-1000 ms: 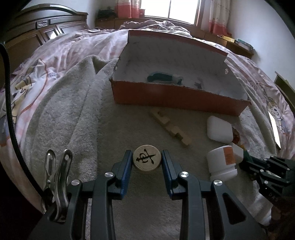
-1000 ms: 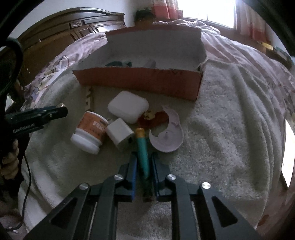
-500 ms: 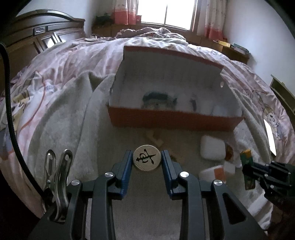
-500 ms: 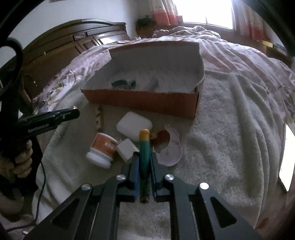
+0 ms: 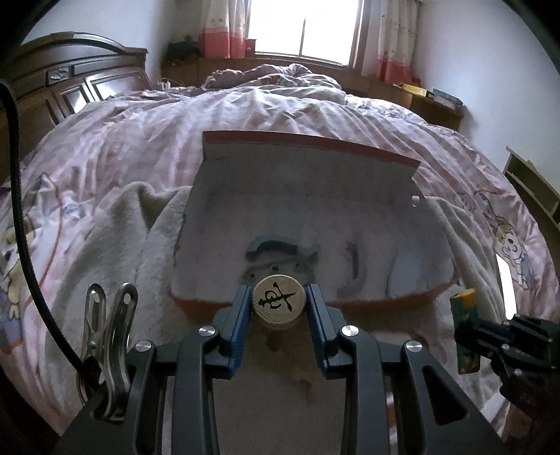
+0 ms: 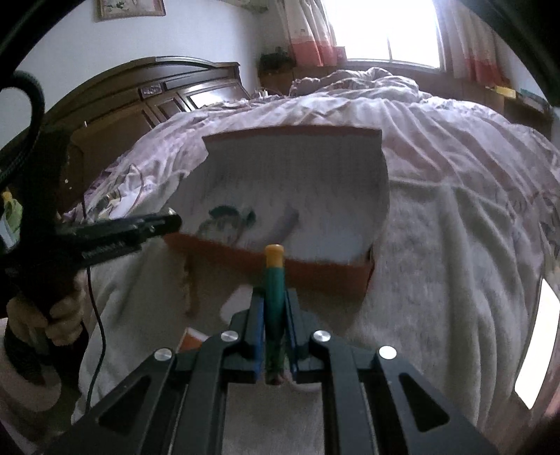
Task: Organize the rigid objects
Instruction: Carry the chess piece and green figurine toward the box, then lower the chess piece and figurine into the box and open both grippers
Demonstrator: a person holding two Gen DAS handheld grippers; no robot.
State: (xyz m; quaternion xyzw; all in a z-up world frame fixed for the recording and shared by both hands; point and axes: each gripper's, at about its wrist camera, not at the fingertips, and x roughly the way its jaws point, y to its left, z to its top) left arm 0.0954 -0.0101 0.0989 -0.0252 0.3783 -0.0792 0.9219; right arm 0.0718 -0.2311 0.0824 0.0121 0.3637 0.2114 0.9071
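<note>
My left gripper (image 5: pixel 279 303) is shut on a round wooden chess piece (image 5: pixel 279 301) with a black character, held just in front of the open orange box (image 5: pixel 378 301). My right gripper (image 6: pixel 274 308) is shut on a green tube with a yellow tip (image 6: pixel 274 276), also before the box's near wall (image 6: pixel 315 273). Inside the white-lined box lie a dark teal item (image 5: pixel 273 246) and a grey stick-like item (image 6: pixel 288 220). Both appear blurred. The right gripper with the tube (image 5: pixel 463 329) shows at the right edge of the left wrist view.
The box sits on a pale fleece blanket (image 6: pixel 437 266) over a pink bedspread (image 5: pixel 140 147). A dark wooden headboard (image 6: pixel 157 91) is at the left, a window (image 5: pixel 304 31) behind. A person's hand (image 6: pixel 59 315) holds the left gripper. A metal clip (image 5: pixel 108 325) hangs on the left gripper.
Both grippers have risen and come closer to the box with their loads. The jar, white cases and wooden blocks on the blanket have dropped out of sight below the fingers.
</note>
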